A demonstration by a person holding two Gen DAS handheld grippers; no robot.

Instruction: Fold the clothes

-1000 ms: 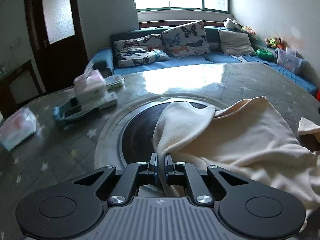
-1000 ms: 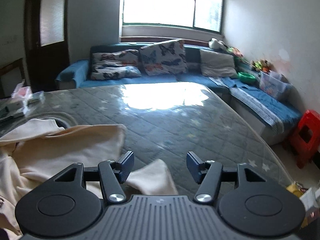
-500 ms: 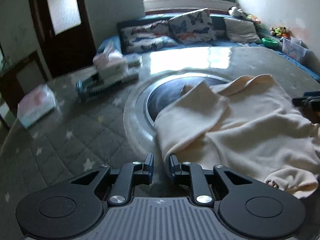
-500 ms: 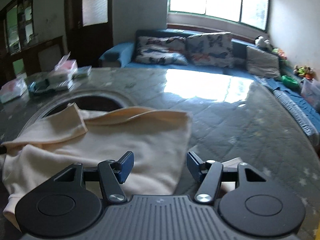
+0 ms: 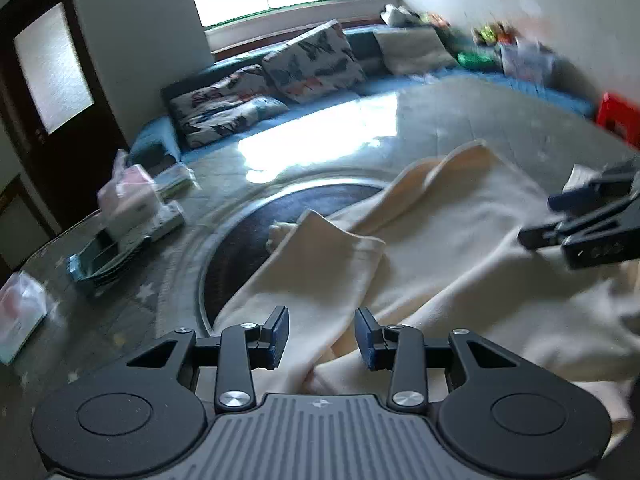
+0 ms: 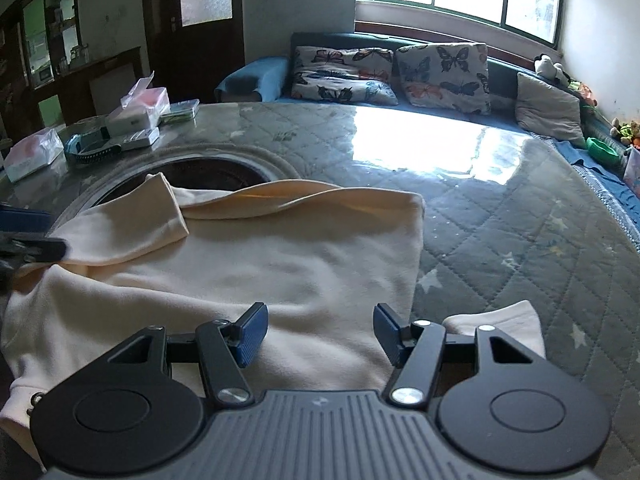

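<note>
wrist views, angled down, sharing garment (image 5: 440, 240)

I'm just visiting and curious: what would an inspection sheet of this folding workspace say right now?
Surface: quilted grey star-patterned table cover with a round dark inset.
Job's things: cream fleece garment lying spread, one sleeve folded across it.
Clutter: tissue packs and small boxes at the far left edge.
Grippers: left tool opening, the garment below it unpinched; right tool open above the garment.
Cables: nothing seen.
Surroundings: blue sofa with butterfly cushions, window, dark door.
</note>
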